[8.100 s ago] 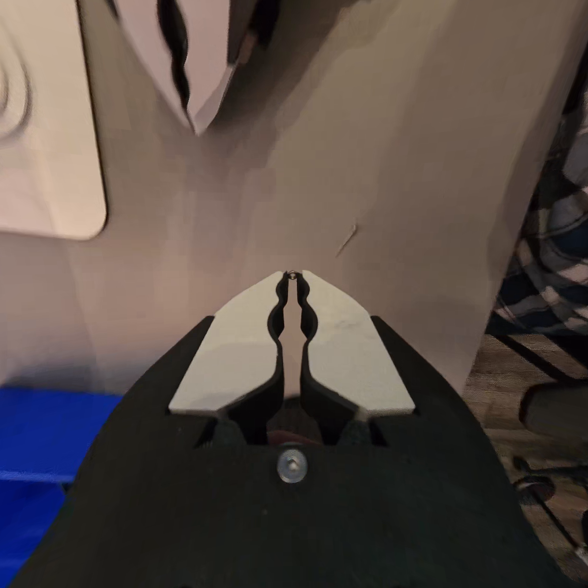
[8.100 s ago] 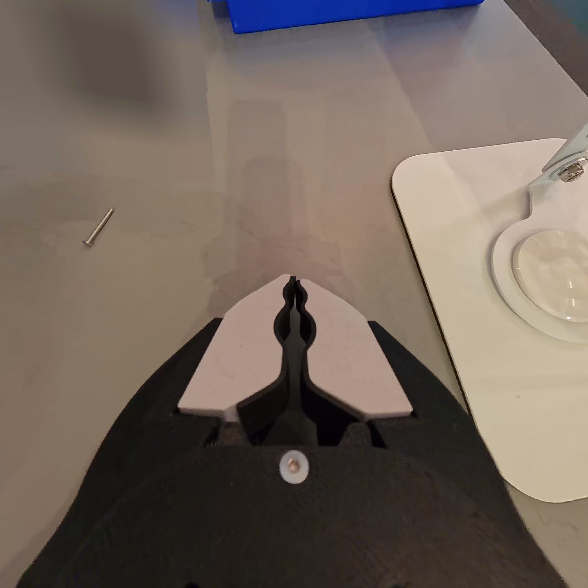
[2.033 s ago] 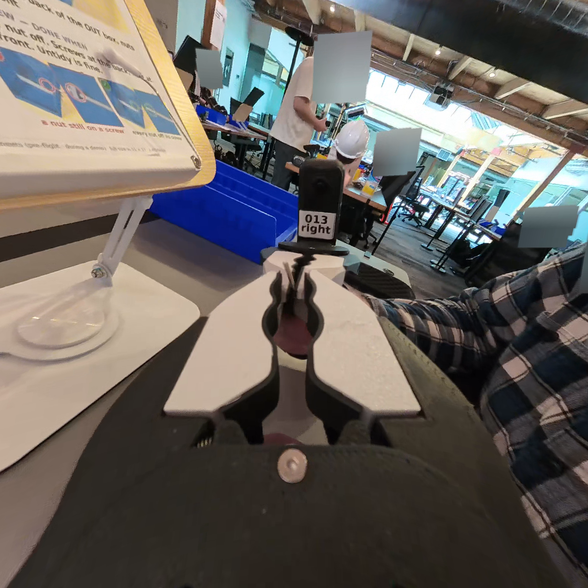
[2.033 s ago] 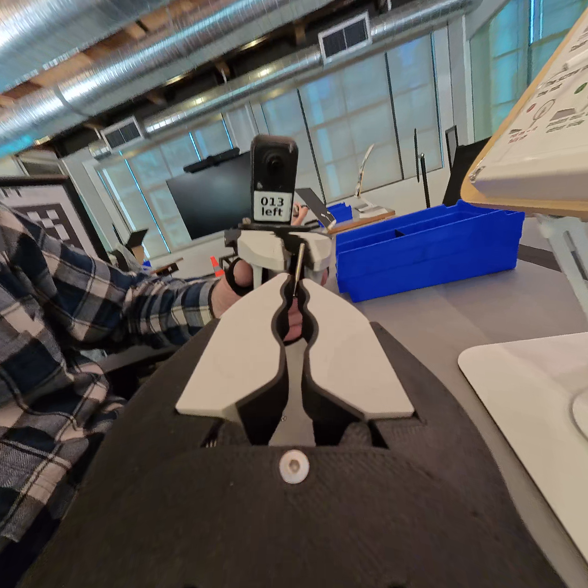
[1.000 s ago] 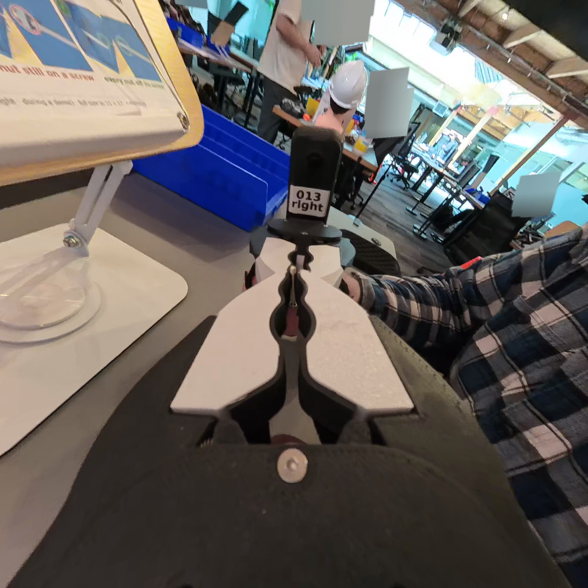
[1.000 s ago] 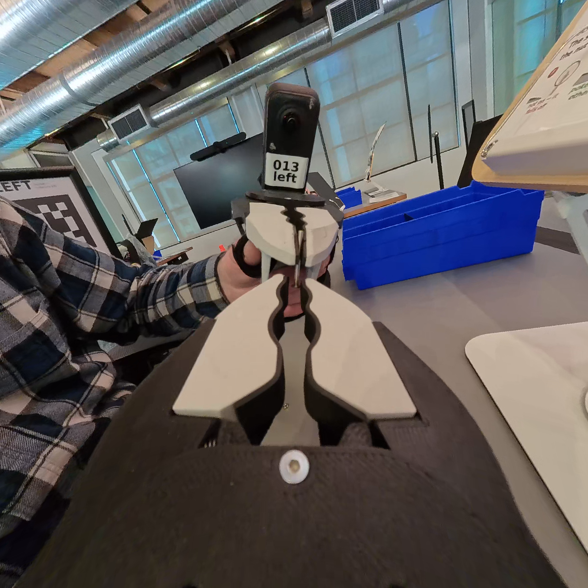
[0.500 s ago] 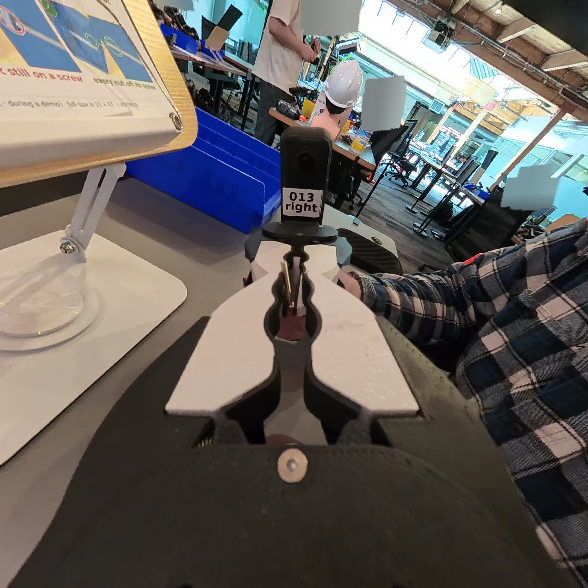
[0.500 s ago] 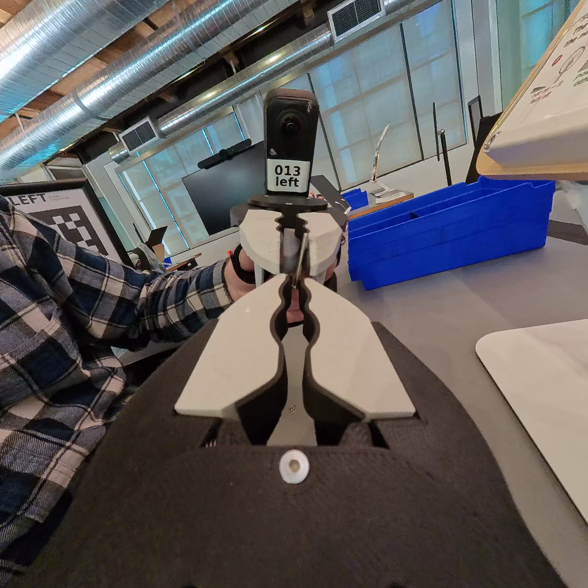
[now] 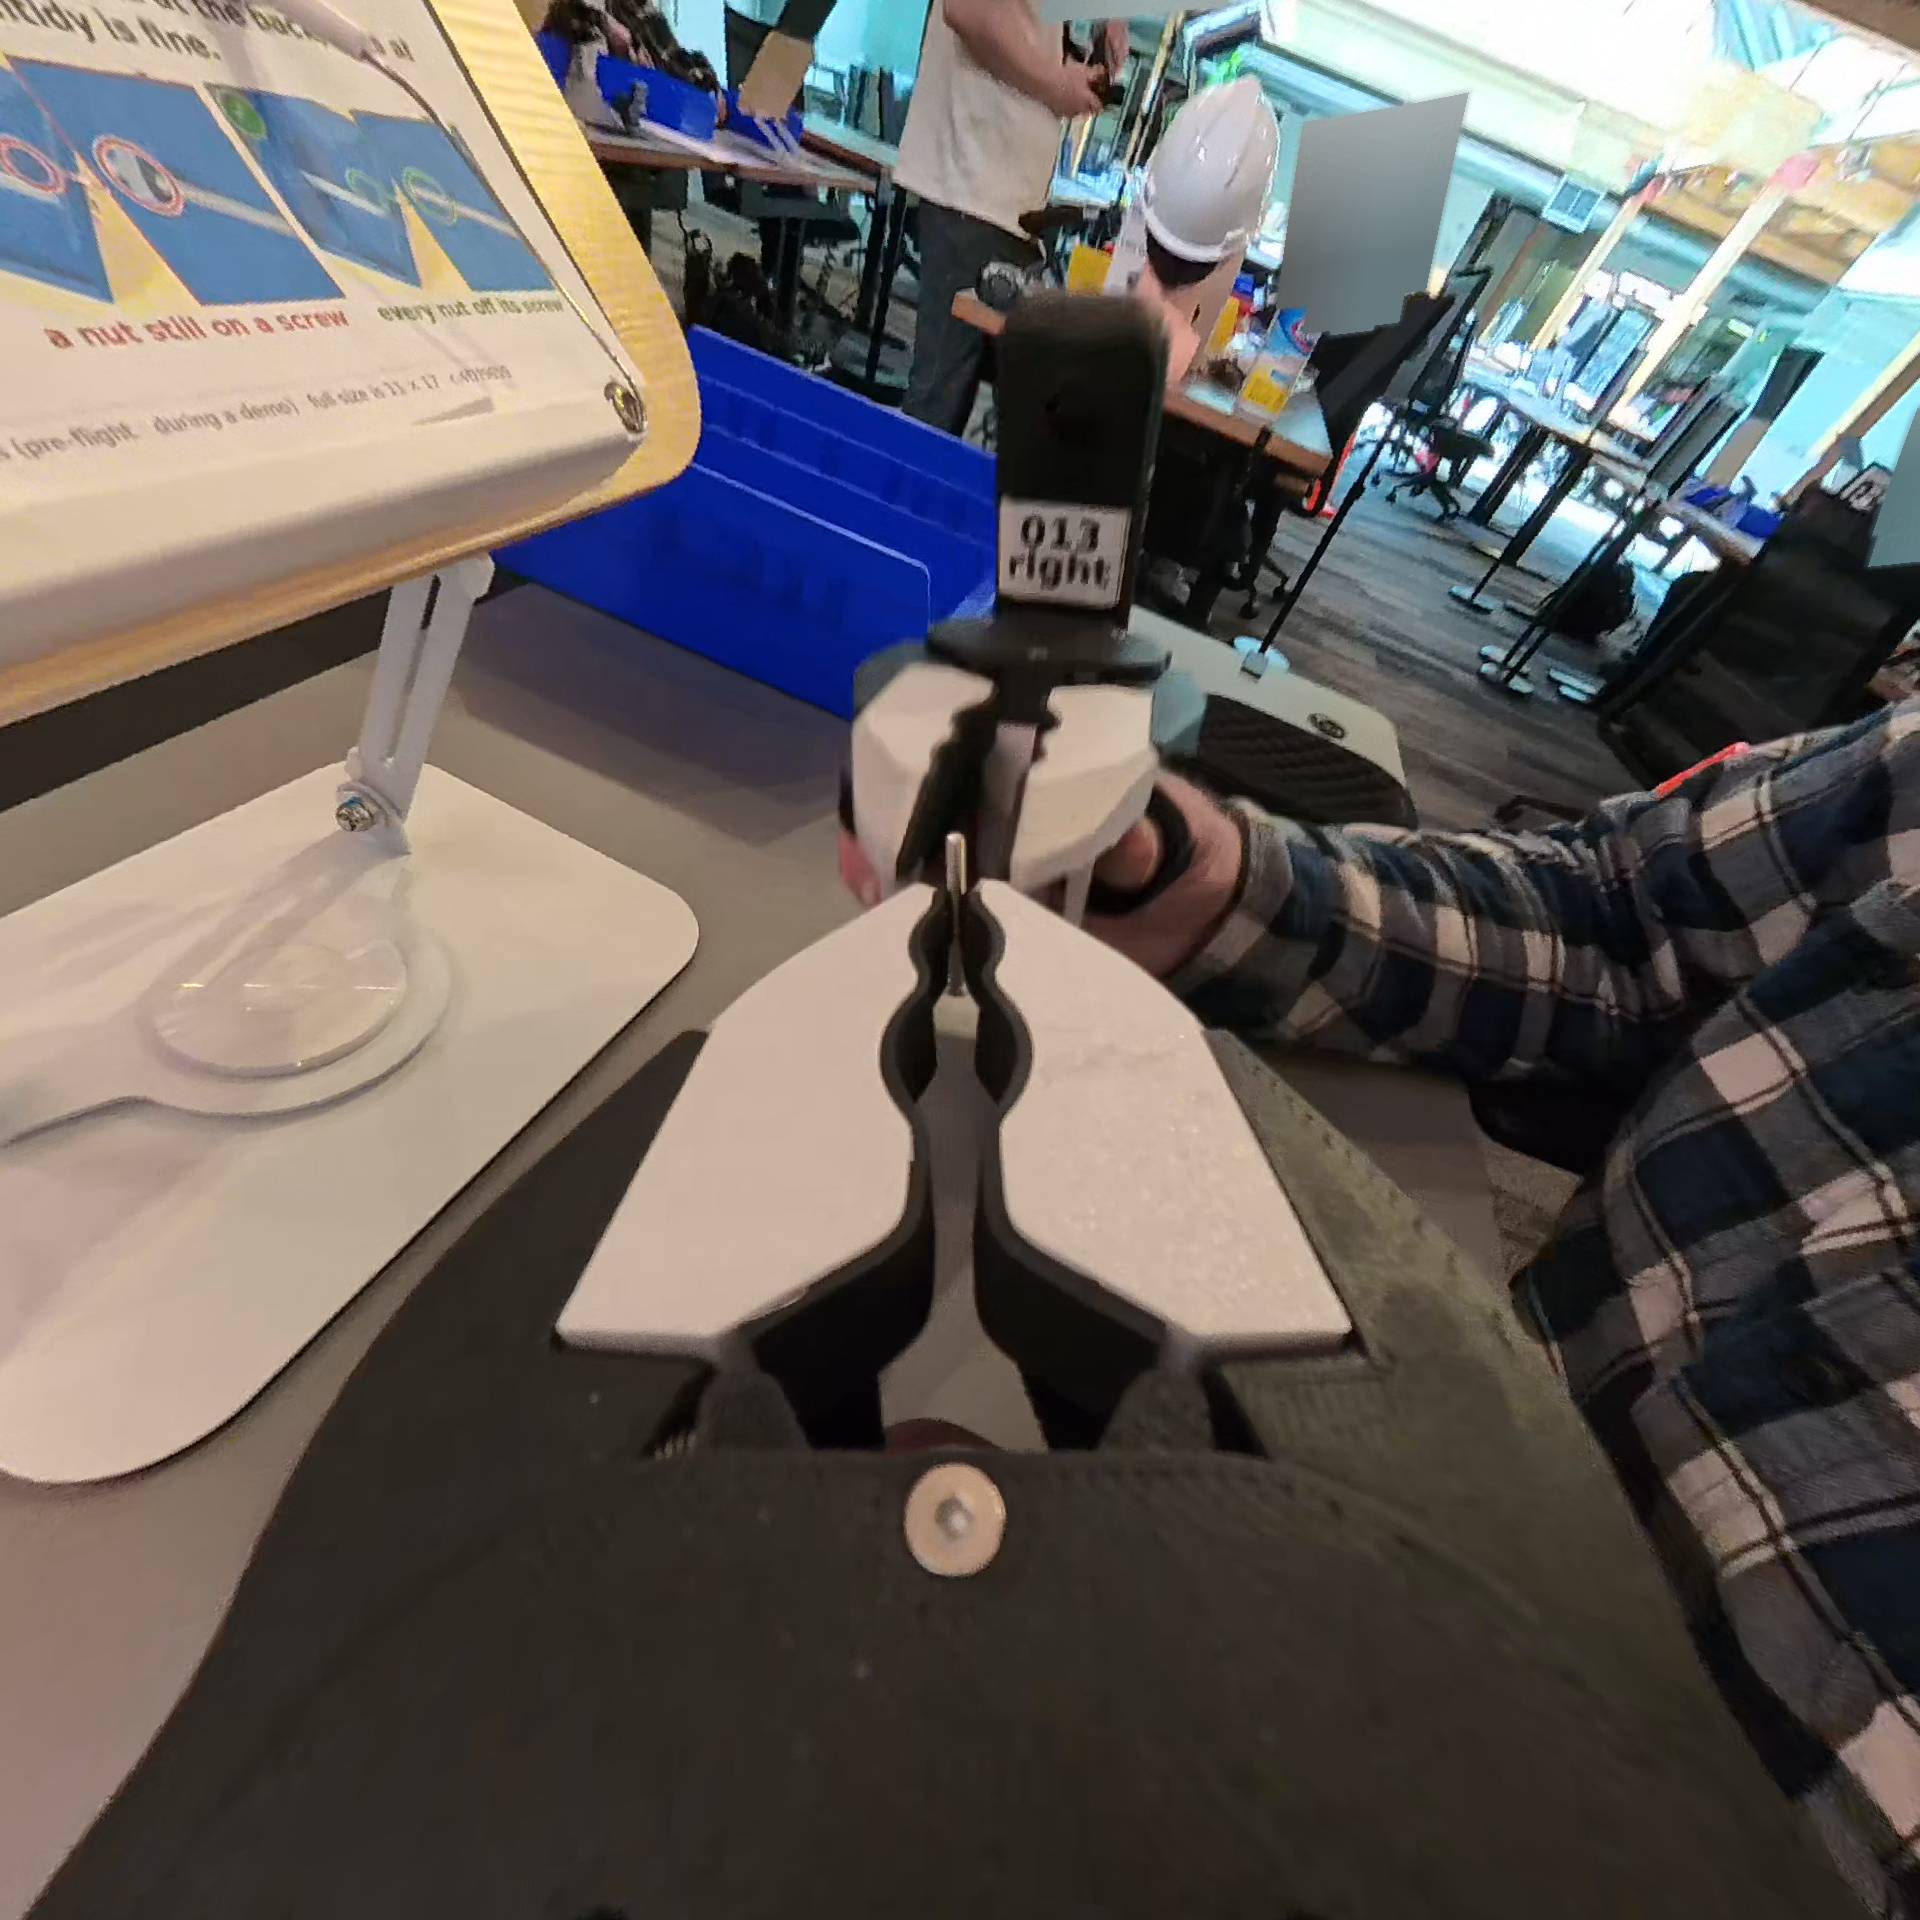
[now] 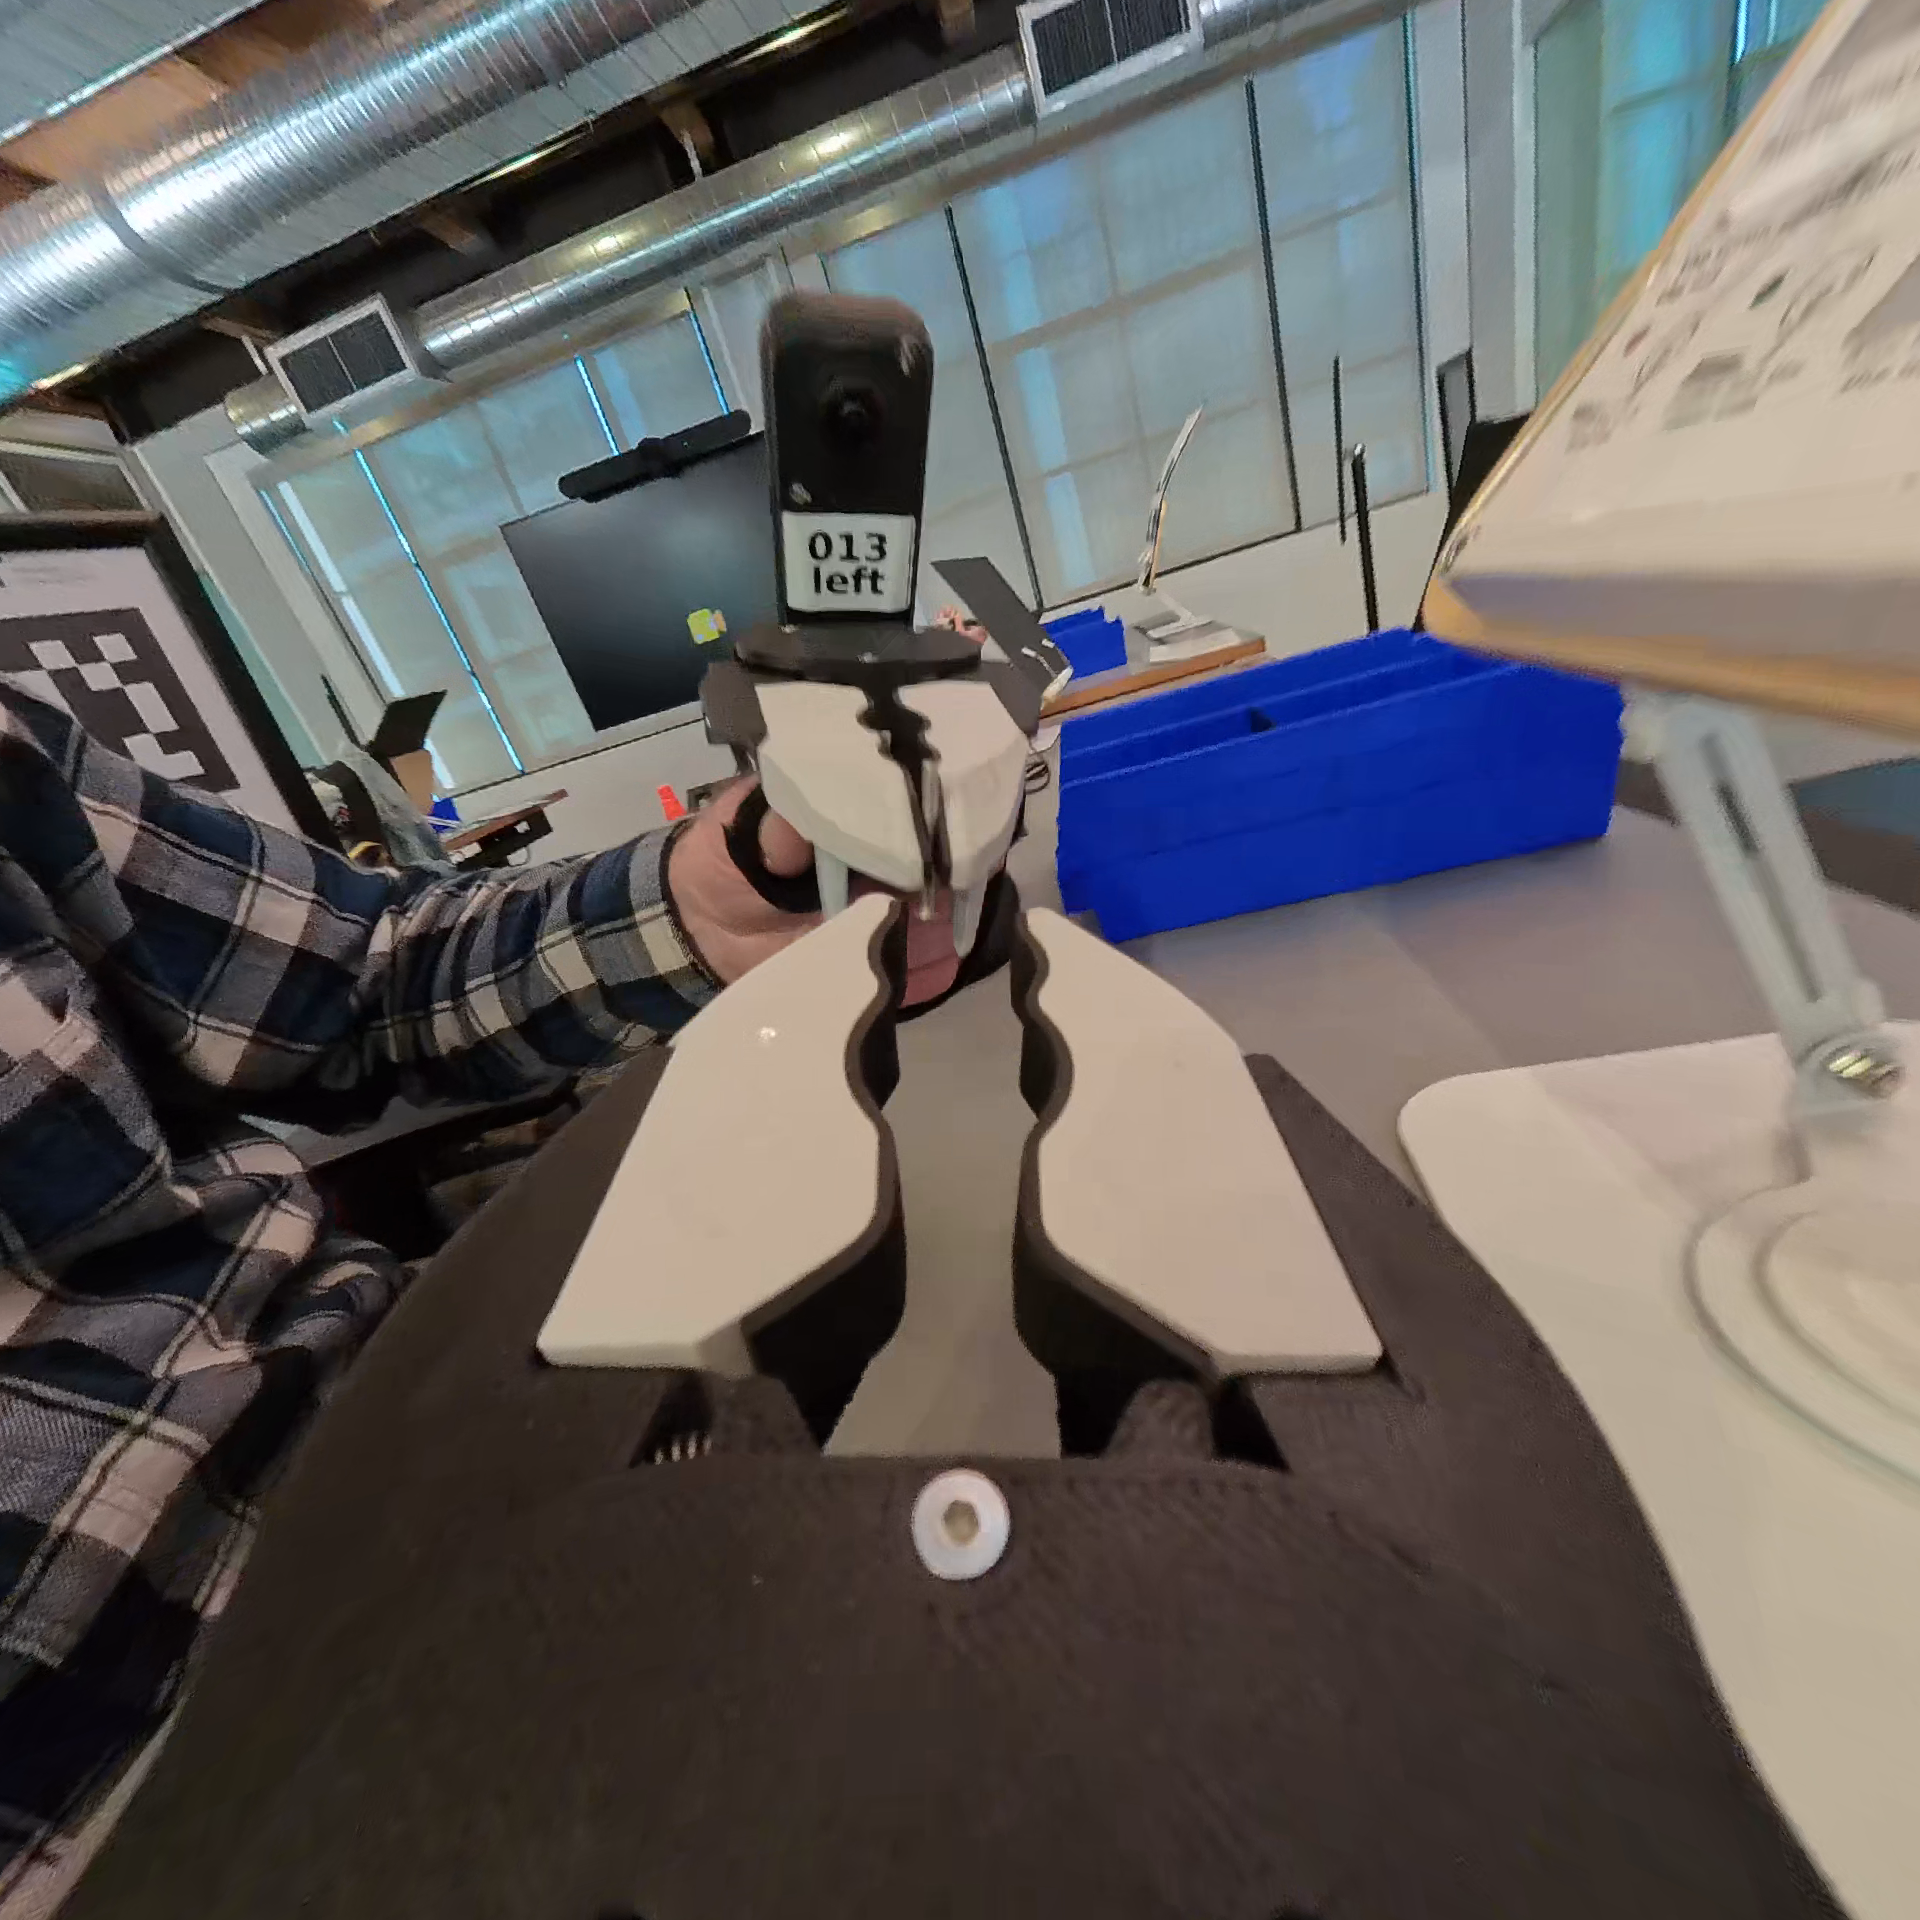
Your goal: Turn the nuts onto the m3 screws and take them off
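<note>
Steel screw (image 9: 954, 914) in left tool (image 9: 954, 909)

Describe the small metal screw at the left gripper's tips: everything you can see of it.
The screw is a thin, silvery metal pin, upright, pinched between the closed white fingertips of the left gripper. Its top sticks out above the tips; the lower shaft runs down the dark slot between the fingers. The right gripper faces it with open jaws, not touching it. Threads are too small to tell.

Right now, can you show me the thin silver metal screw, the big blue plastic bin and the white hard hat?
thin silver metal screw (image 9: 954, 914), left wrist view, shaft.
big blue plastic bin (image 10: 1340, 790), right wrist view, front wall.
white hard hat (image 9: 1210, 171), left wrist view, dome.
</note>
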### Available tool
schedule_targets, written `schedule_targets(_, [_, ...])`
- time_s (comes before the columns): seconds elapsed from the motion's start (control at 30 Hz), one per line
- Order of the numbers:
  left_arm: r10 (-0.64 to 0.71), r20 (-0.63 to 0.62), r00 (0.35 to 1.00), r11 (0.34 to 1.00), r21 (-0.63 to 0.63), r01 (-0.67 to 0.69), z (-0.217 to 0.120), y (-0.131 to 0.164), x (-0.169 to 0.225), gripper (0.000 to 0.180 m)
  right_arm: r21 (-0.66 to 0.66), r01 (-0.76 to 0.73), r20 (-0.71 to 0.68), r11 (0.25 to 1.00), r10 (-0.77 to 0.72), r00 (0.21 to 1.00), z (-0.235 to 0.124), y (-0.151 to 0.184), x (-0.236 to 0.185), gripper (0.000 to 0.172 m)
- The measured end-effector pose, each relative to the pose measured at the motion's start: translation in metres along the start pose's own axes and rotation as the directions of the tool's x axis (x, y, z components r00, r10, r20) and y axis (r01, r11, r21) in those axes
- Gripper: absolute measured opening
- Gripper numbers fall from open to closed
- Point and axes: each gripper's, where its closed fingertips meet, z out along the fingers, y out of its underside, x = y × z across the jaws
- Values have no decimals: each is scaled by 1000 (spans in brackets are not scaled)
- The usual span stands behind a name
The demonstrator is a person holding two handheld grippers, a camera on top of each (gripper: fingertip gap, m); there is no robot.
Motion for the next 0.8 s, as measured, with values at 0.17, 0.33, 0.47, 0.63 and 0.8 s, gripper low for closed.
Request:
schedule_targets(0.17, [35, -24, 999, 998, -54, -37, 11, 14, 8, 2, 22, 54, 31, 998, -54, 998, -2, -10, -10, 16])
schedule_targets(0.33, [9, -44, 999, 1000, -17, -10, 15, 15, 10, 2, -2, 47, 67, 999, -46, 997, 4, -2, -14, 8])
schedule_targets(0.47, [9, -54, 999, 1000, -22, -10, 16, 16, 12, 2, -5, 34, 78, 999, -34, 996, 4, 0, -15, 3])
schedule_targets(0.63, [12, -60, 998, 999, -29, -14, 16, 16, 13, 2, -5, 26, 89, 1000, -25, 996, 5, 0, -16, 3])
schedule_targets(0.8, [17, -52, 999, 999, -32, -18, 16, 18, 13, 2, -11, 26, 84, 1000, -25, 996, 6, 2, -16, 3])
